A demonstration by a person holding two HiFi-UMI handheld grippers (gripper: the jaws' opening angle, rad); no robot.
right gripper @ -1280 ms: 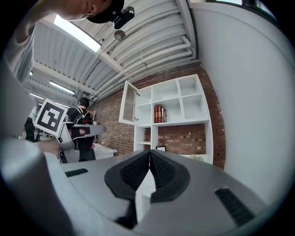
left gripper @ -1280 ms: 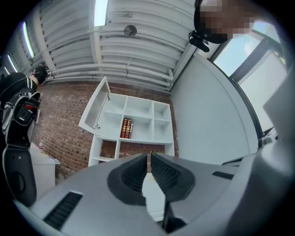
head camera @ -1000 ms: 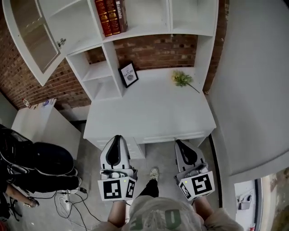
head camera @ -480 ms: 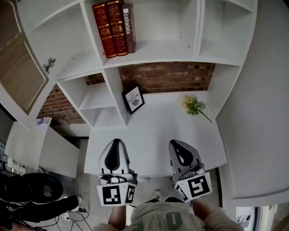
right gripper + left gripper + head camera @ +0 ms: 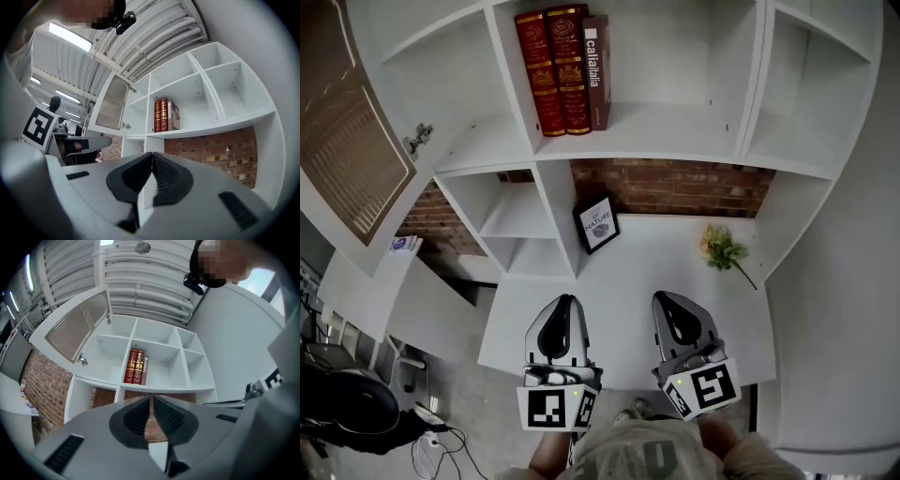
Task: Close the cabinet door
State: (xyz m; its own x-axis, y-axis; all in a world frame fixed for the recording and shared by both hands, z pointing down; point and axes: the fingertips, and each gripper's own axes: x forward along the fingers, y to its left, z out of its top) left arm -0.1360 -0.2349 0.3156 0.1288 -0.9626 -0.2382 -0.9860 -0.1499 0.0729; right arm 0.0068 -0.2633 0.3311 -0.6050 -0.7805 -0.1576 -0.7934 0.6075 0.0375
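The white cabinet door (image 5: pixel 352 150) with a ribbed glass pane stands swung open at the upper left of the white wall shelf unit (image 5: pixel 675 131); its small metal latch (image 5: pixel 418 139) shows at its edge. The same door (image 5: pixel 77 326) appears at the left in the left gripper view and, smaller, in the right gripper view (image 5: pixel 112 108). My left gripper (image 5: pixel 559 325) and right gripper (image 5: pixel 677 317) hover side by side over the near edge of the white desk (image 5: pixel 628 272), both shut on nothing, well below and right of the door.
Three books (image 5: pixel 567 70) stand in the middle shelf compartment. A framed picture (image 5: pixel 597 224) and a sprig of yellow flowers (image 5: pixel 722 248) sit on the desk before a brick wall (image 5: pixel 675 187). A low white side table (image 5: pixel 384 291) stands at the left.
Both grippers have come forward over the desk's near edge, and the view has closed in on the shelf unit; the open door is now nearer at the upper left. Jaws stay shut.
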